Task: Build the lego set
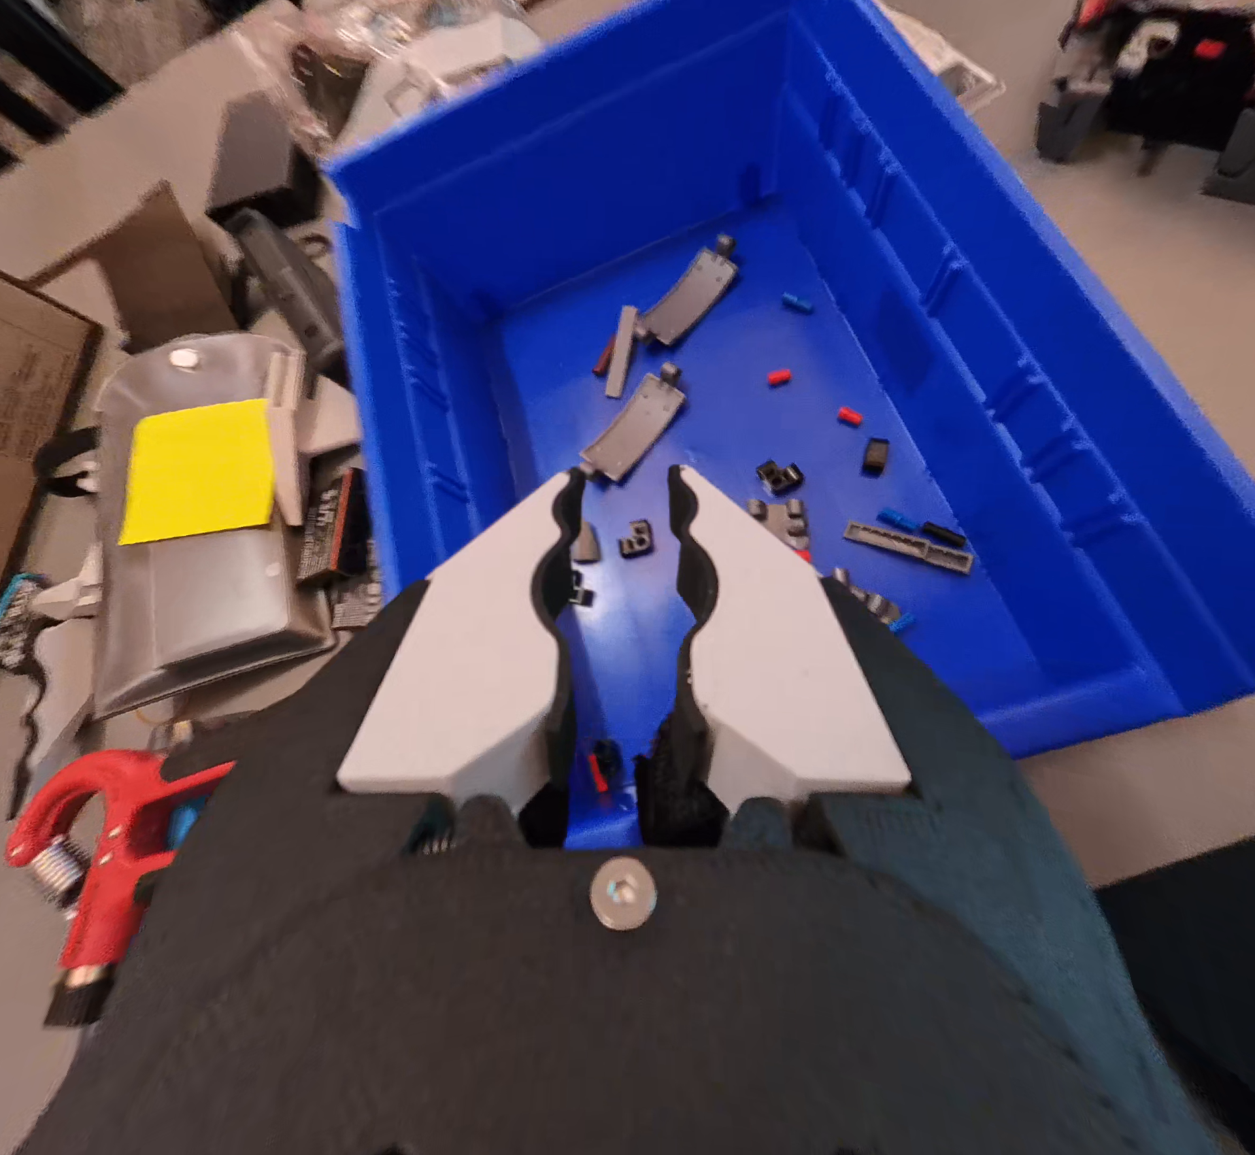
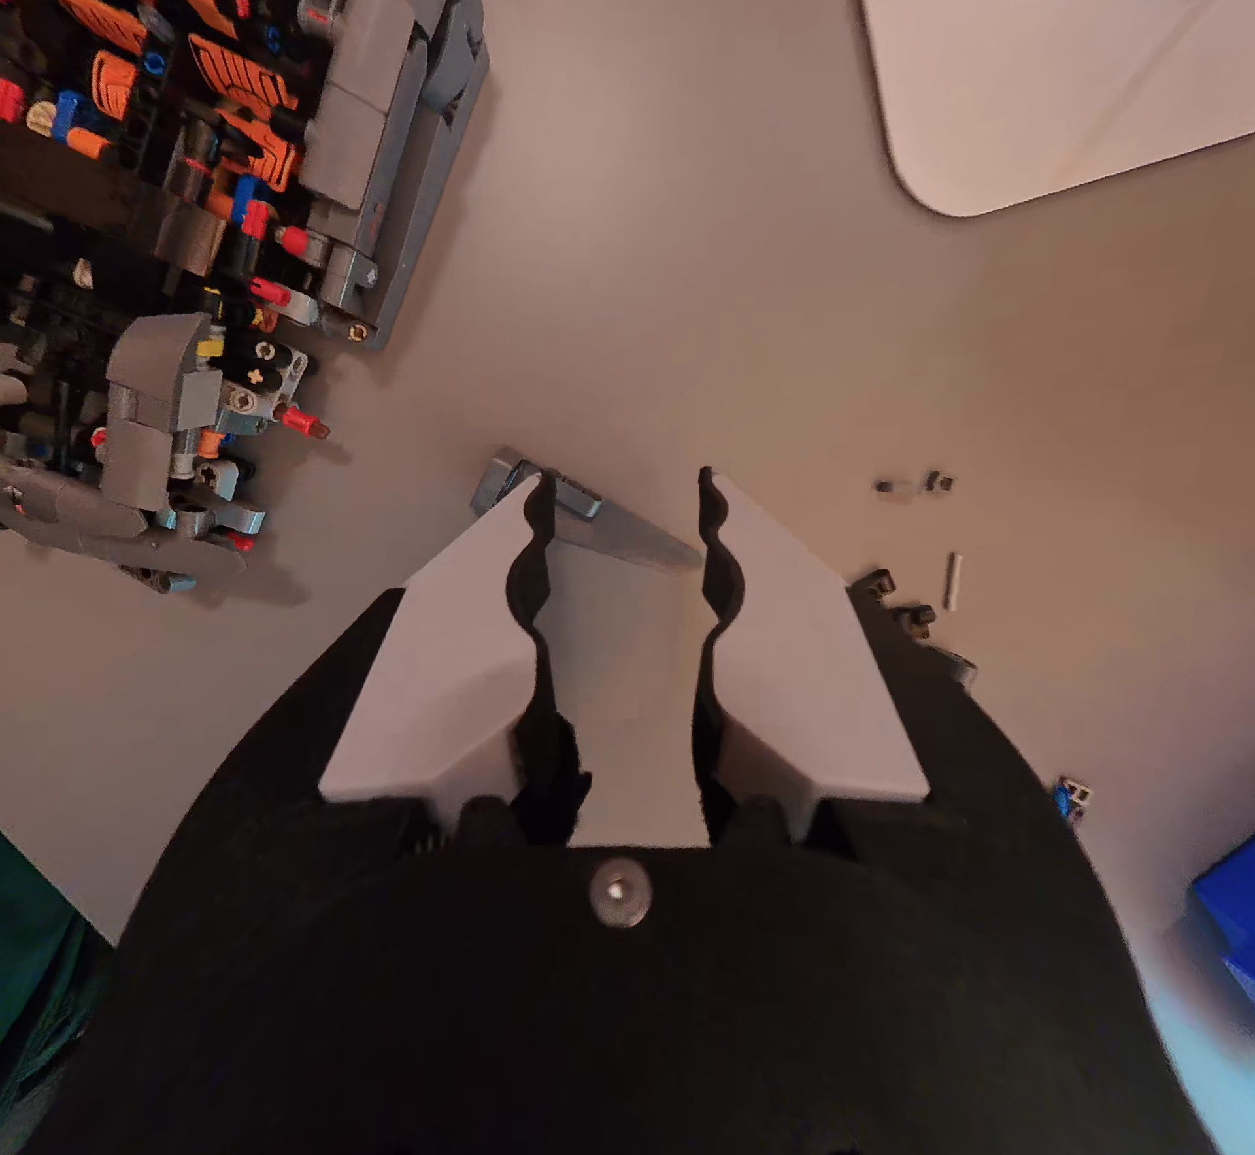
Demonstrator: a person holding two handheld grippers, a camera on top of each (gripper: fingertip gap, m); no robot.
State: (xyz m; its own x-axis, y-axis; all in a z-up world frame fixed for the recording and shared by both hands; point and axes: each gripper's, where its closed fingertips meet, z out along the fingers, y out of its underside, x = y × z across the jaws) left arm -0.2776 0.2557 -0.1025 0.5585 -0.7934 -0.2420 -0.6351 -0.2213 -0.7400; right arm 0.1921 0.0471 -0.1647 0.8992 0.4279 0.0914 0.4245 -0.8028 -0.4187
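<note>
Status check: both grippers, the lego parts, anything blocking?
Left gripper open over blue bin of loose parts. Right gripper open, empty, over grey wedge piece. Model alongside. Nothing blocking.

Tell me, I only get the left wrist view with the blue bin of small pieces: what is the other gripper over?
Observer: The right gripper is open over bare table, with a grey wedge-shaped piece lying at its fingers.
Operator: Is the model nearby?
Observer: Yes, a half-built grey, black and orange model sits to the gripper's upper left in its view.
Operator: Any loose parts outside the bin?
Observer: A few small dark pieces lie on the table beside the right gripper.
</note>
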